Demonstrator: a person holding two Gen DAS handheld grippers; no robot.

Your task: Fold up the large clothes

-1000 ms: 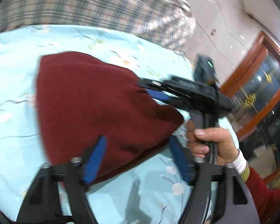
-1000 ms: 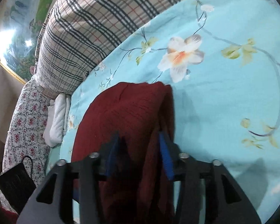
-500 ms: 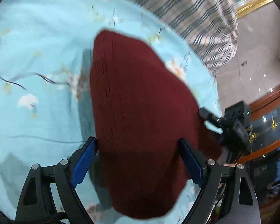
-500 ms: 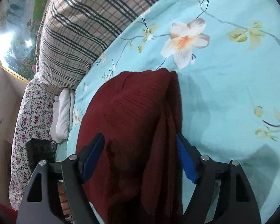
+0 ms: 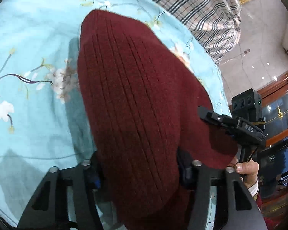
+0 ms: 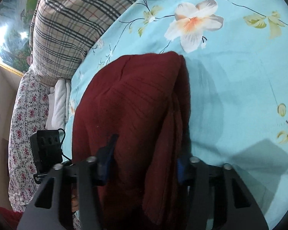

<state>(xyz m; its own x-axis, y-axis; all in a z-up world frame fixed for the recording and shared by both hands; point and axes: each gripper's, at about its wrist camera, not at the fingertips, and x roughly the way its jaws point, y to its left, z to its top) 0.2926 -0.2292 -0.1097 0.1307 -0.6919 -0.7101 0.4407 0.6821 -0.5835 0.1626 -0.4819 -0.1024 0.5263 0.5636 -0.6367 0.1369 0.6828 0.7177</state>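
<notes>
A dark red knit sweater (image 5: 136,99) lies folded into a thick bundle on the light blue flowered bedsheet (image 5: 32,61). My left gripper (image 5: 138,170) has closed in on the bundle's near end, the fabric bulging between its blue-padded fingers. The right gripper (image 5: 238,128) shows in the left wrist view at the bundle's right corner. In the right wrist view the sweater (image 6: 136,103) fills the middle, and my right gripper (image 6: 144,164) is shut on its near end, cloth filling the gap.
A plaid pillow (image 6: 73,23) lies at the head of the bed, with a floral one (image 6: 26,118) and white cloth (image 6: 59,103) beside it. A wooden glass-fronted cabinet (image 5: 278,111) stands off the bed's right edge. The left gripper's camera block (image 6: 46,149) is left of the sweater.
Both grippers were open around the bundle half a second ago; both have now closed onto its near end. The left wrist view swung over the sweater during the last second.
</notes>
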